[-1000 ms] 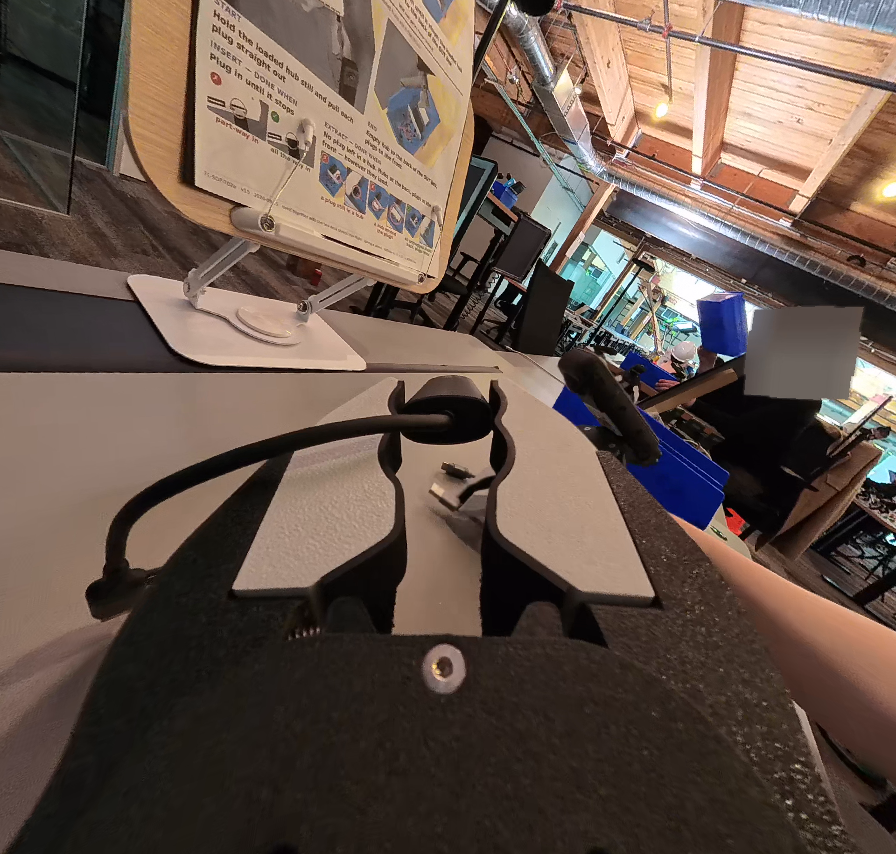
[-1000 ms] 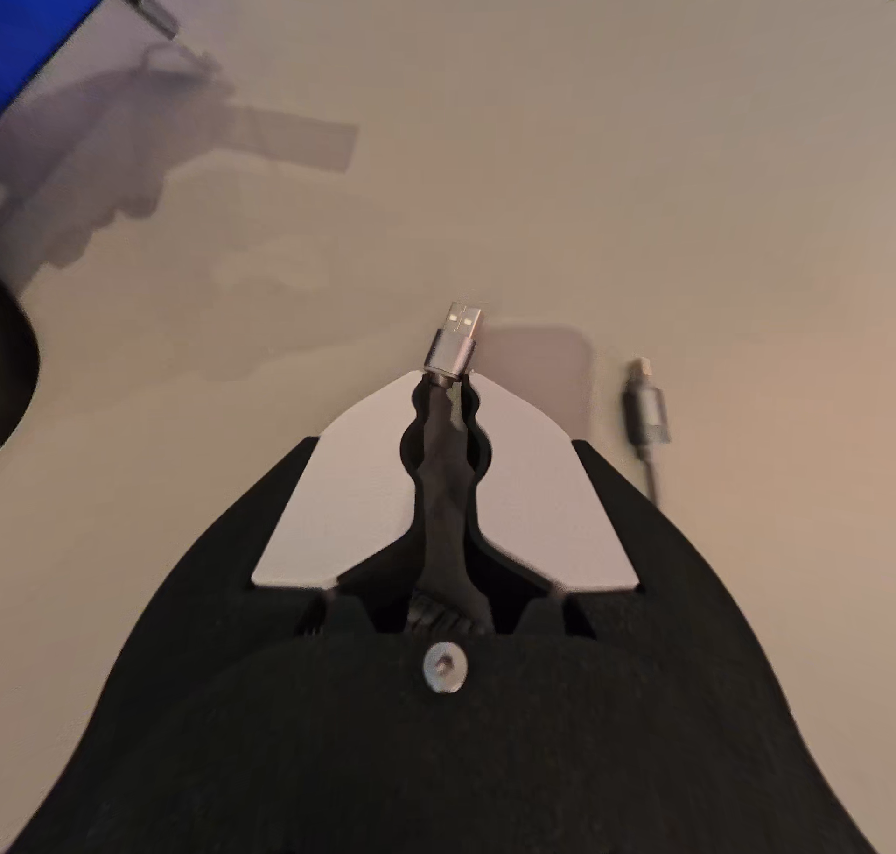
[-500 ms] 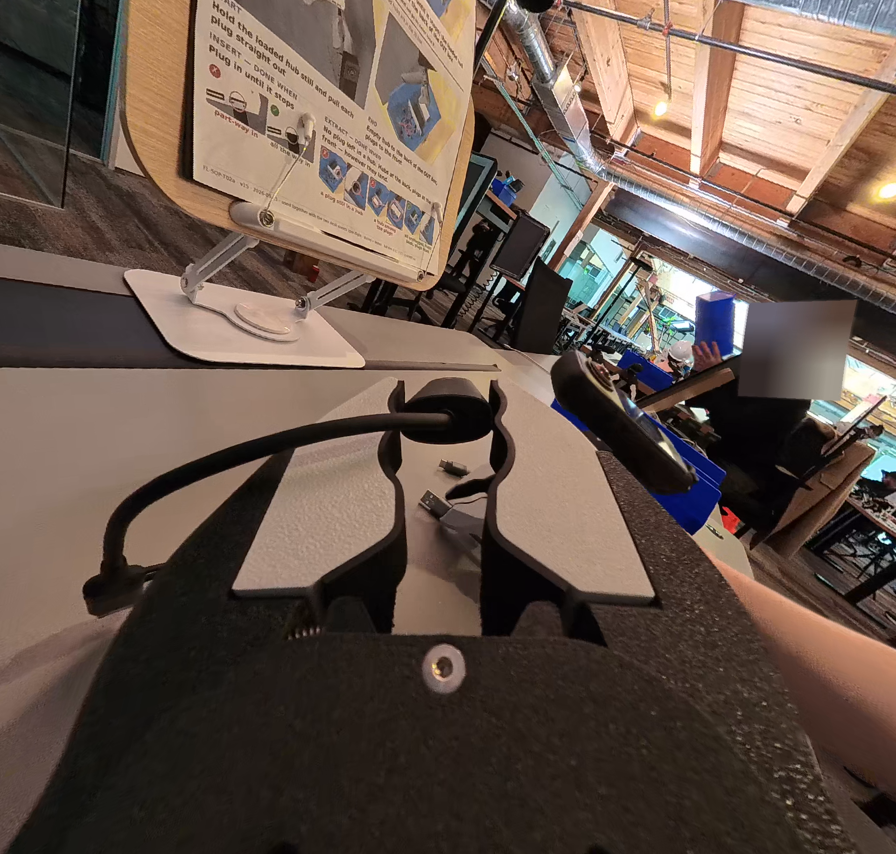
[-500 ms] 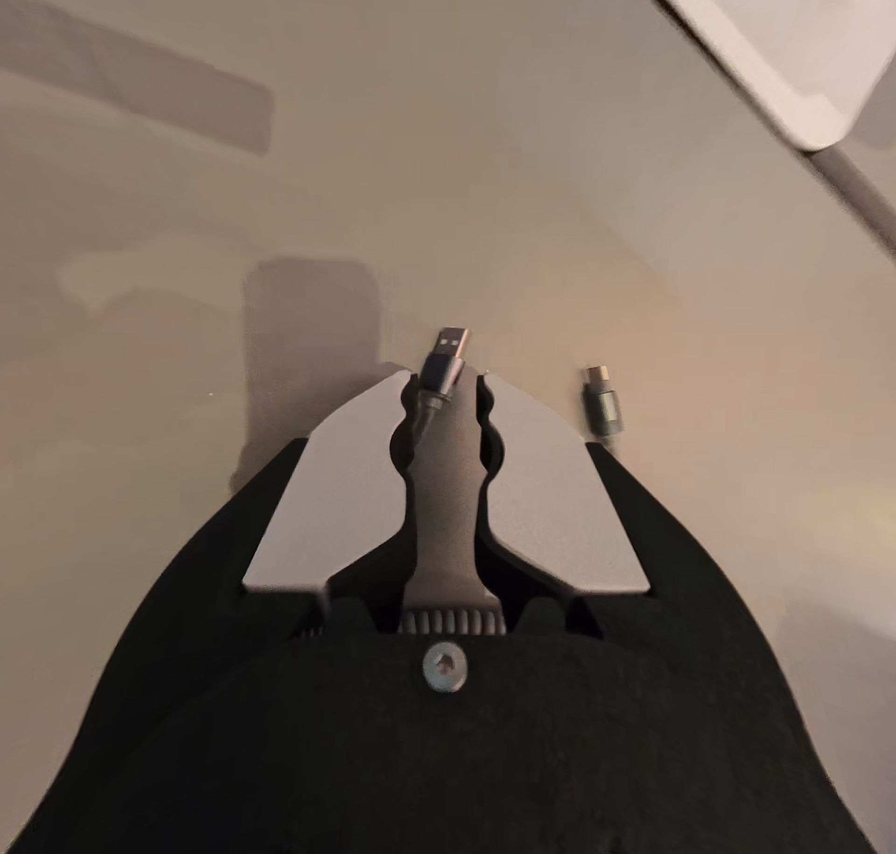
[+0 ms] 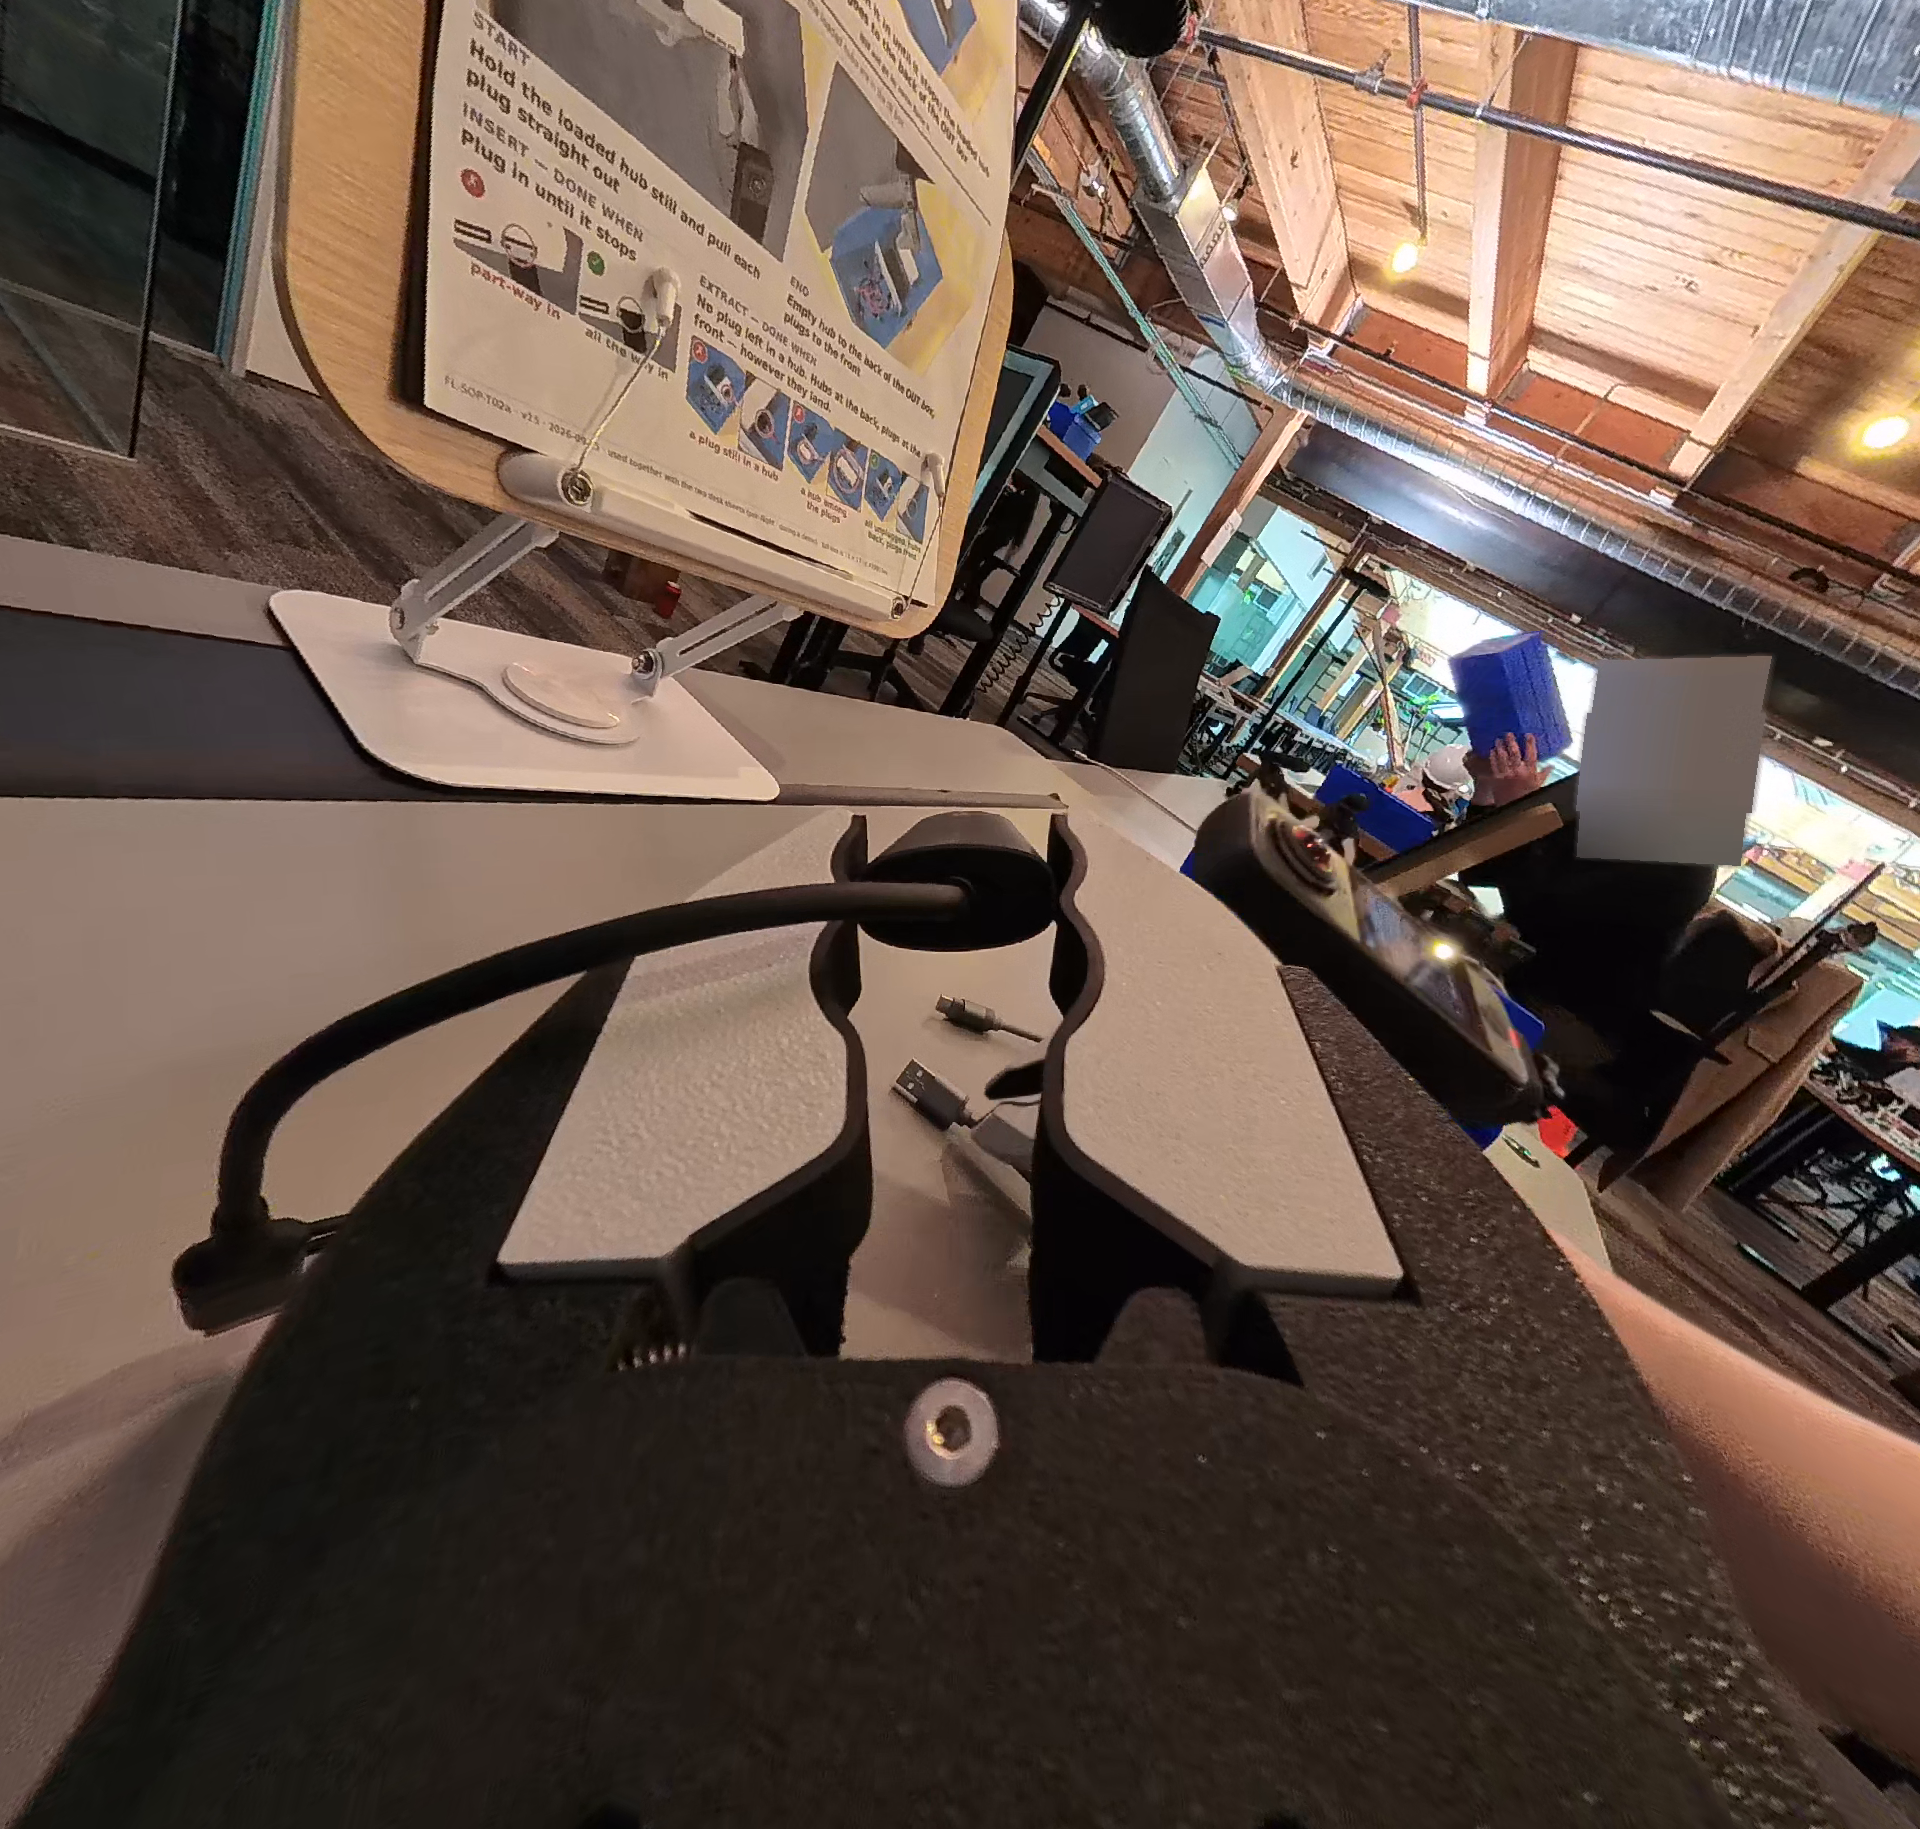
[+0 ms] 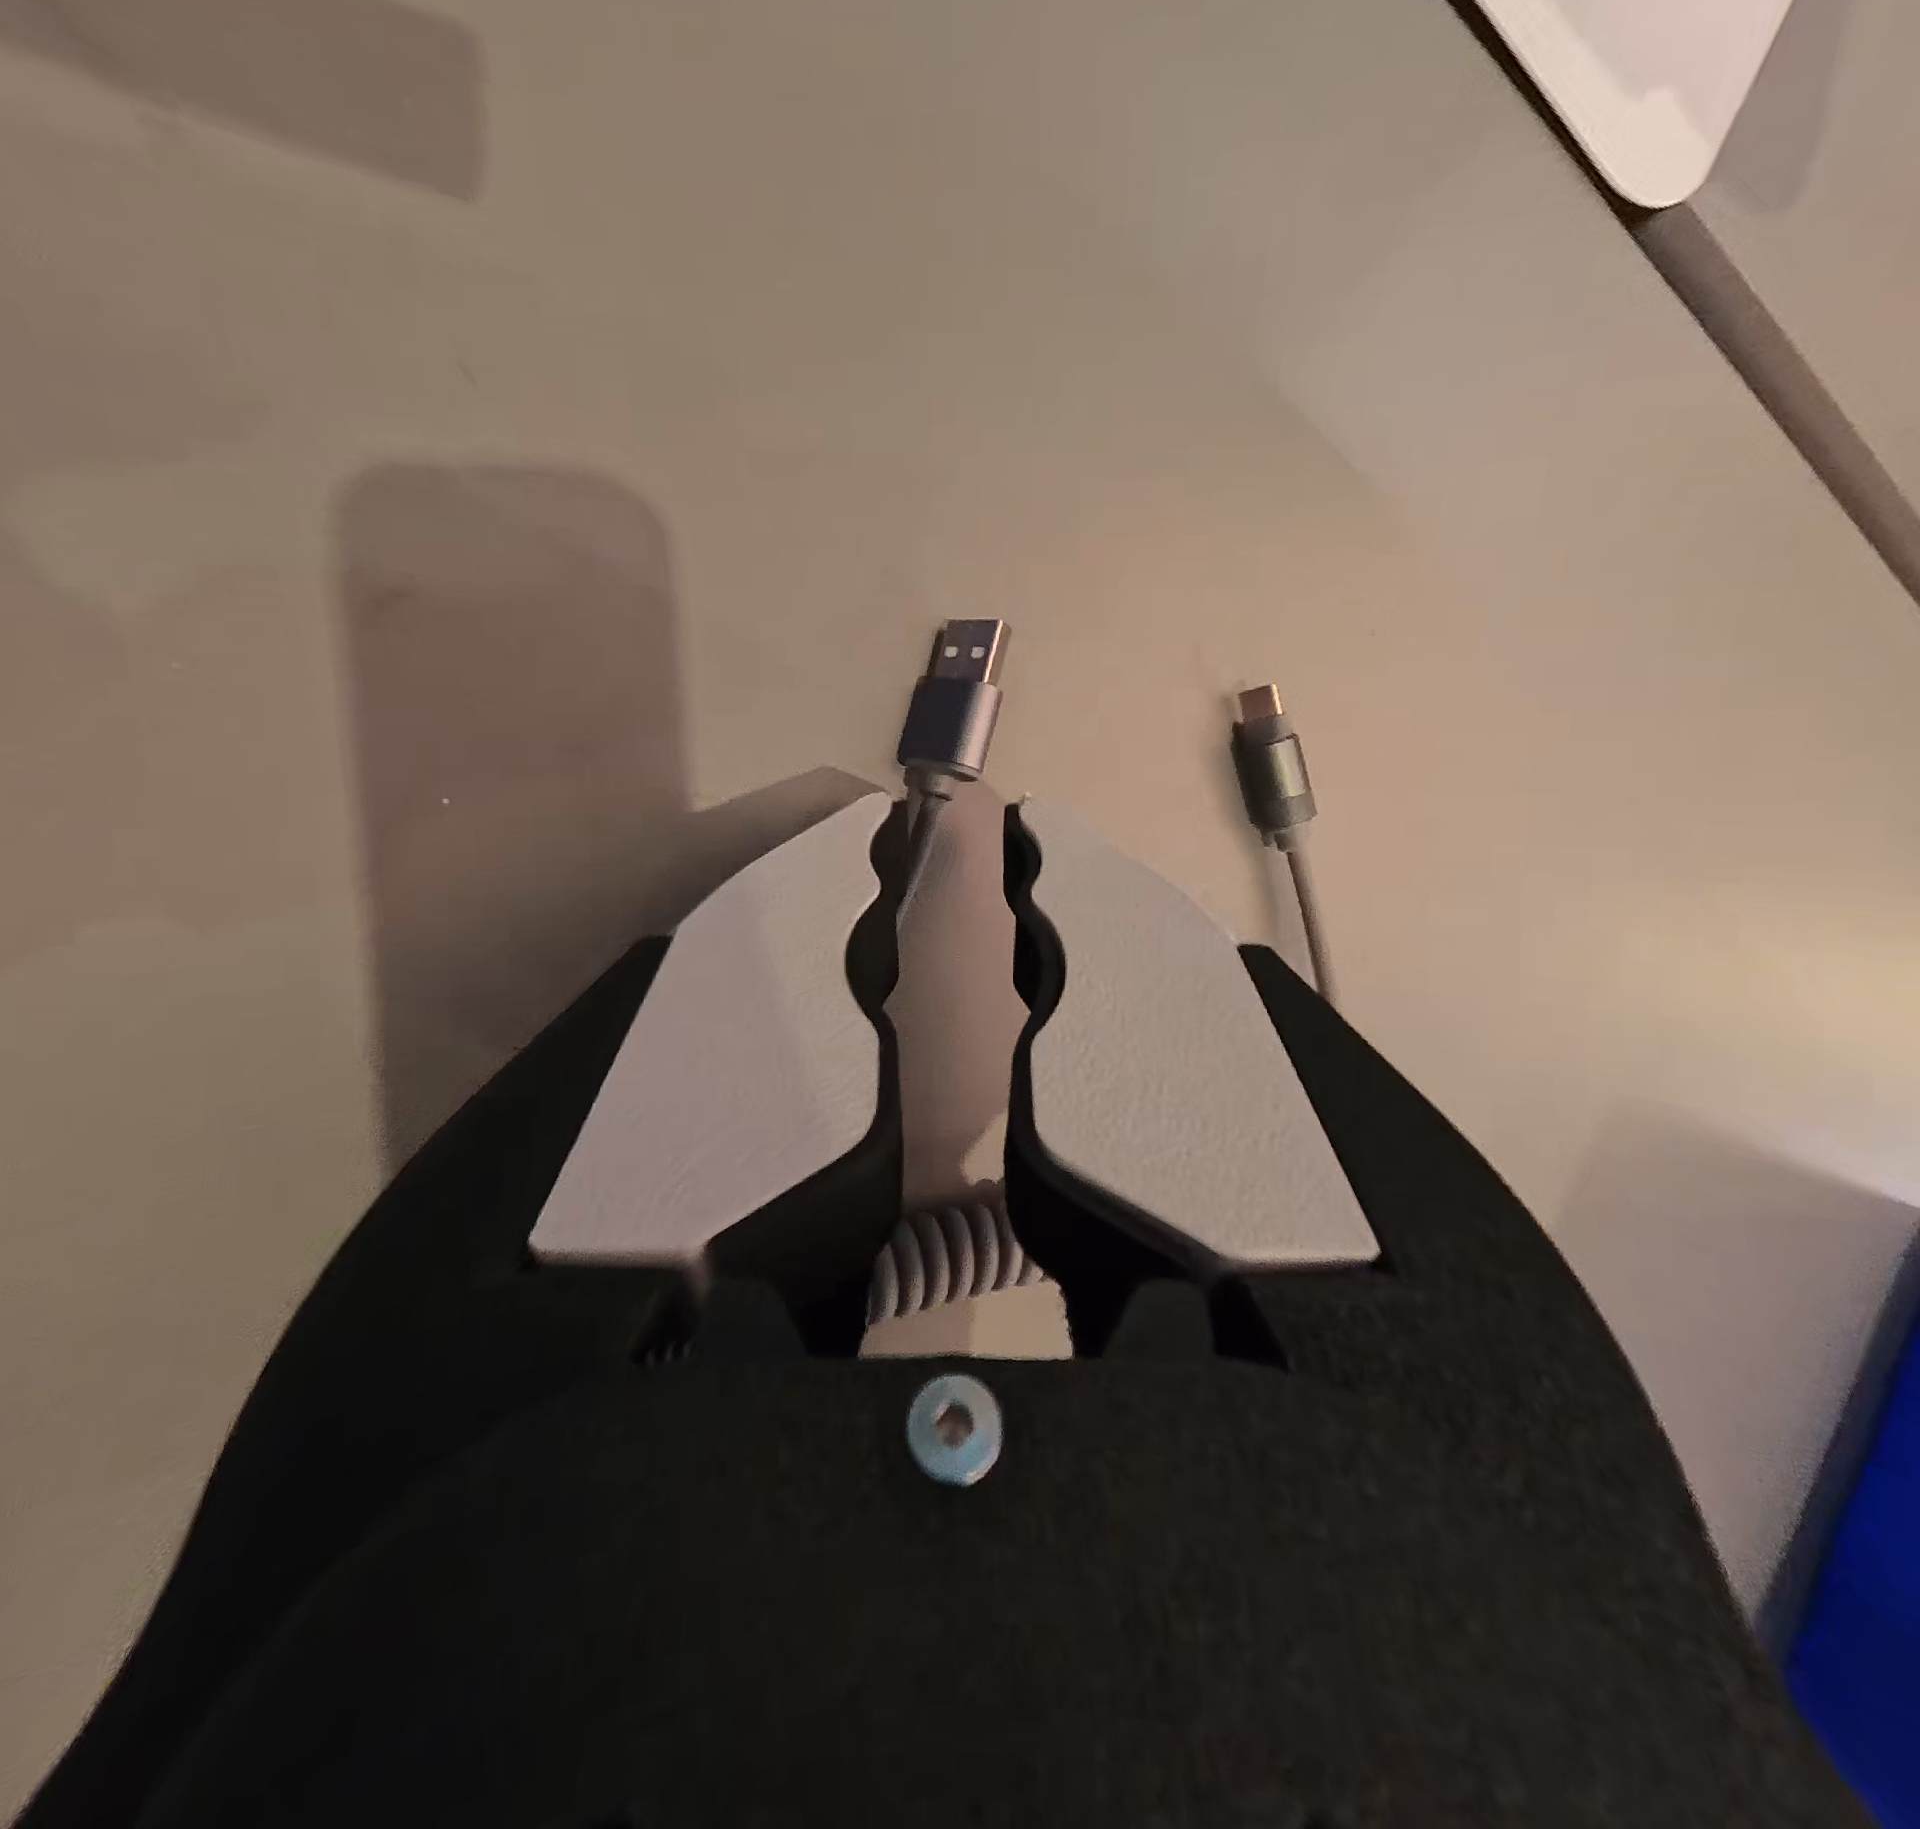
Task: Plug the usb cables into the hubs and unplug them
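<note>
Wooden ceiling beams and silver ducting span a busy workshop behind the pale grey desk point(image 5: 208, 948). At ten o'clock in the left wrist view, an instruction board point(image 5: 665, 221) leans on a white stand point(image 5: 468, 699) set on the desk. From a black plug point(image 5: 234, 1270) at eight o'clock, a black cable point(image 5: 582, 948) arcs rightward to the black hub point(image 5: 951, 896), which the left gripper point(image 5: 951, 906) pinches at its tips, jaws pressed against the hub's sides. Beyond the jaws, a grey USB-A plug point(image 5: 930, 1093) and a smaller grey plug point(image 5: 966, 1012) lie on the desk. At three o'clock sits the right gripper's camera end point(image 5: 1371, 958), with a blue bin point(image 5: 1512, 699) raised in a person's hand behind.

In the right wrist view, the right gripper point(image 6: 951, 803) has its jaws spread, gripping nothing; the grey cable point(image 6: 920, 844) runs loose between them. Its USB-A plug point(image 6: 956, 699) lies on the desk just past the tips at twelve o'clock. At one o'clock, the smaller plug point(image 6: 1273, 751) lies apart from it.
</note>
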`<state>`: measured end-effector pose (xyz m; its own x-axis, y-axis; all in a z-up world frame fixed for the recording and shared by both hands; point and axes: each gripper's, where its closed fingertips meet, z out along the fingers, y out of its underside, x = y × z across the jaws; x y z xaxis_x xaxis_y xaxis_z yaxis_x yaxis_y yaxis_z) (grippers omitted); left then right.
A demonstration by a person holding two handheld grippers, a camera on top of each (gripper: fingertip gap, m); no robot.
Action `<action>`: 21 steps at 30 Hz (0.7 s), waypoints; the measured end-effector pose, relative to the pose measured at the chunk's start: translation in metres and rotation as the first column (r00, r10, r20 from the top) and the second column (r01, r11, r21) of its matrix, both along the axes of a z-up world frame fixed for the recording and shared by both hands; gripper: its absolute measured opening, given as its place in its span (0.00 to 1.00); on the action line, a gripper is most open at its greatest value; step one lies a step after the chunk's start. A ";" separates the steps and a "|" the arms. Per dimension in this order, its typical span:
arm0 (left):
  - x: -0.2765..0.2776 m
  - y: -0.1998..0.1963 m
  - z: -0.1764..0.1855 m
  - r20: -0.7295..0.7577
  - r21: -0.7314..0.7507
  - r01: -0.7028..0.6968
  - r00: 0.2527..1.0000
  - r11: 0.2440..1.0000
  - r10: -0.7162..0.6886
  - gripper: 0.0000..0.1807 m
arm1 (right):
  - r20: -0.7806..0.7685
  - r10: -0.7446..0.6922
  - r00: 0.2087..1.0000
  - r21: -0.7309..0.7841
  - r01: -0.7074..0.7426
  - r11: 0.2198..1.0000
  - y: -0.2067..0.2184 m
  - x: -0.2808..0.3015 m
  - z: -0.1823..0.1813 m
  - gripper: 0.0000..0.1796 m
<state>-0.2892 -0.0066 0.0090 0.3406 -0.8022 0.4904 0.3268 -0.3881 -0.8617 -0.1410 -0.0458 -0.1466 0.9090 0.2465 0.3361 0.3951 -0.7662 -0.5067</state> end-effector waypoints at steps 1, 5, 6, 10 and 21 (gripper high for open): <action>0.000 0.001 0.000 -0.001 -0.001 -0.002 1.000 1.000 0.002 0.18 | 0.032 -0.001 0.999 0.005 0.001 1.000 0.001 0.002 -0.001 0.09; -0.003 0.003 -0.002 0.007 -0.014 -0.007 1.000 1.000 0.007 0.18 | 0.118 0.010 0.993 0.030 -0.014 0.999 0.002 0.001 -0.001 0.09; -0.004 0.004 -0.002 0.006 -0.013 -0.012 1.000 1.000 0.012 0.18 | 0.127 0.012 0.992 0.024 -0.015 1.000 0.002 0.000 -0.002 0.09; -0.008 0.005 0.000 0.012 -0.009 -0.024 1.000 1.000 0.024 0.18 | 0.117 -0.018 0.993 0.018 0.016 1.000 0.003 0.001 -0.004 0.10; -0.006 0.004 -0.002 0.002 -0.012 -0.019 1.000 1.000 0.019 0.18 | 0.147 -0.053 0.988 0.032 0.049 0.998 0.006 0.009 -0.004 0.08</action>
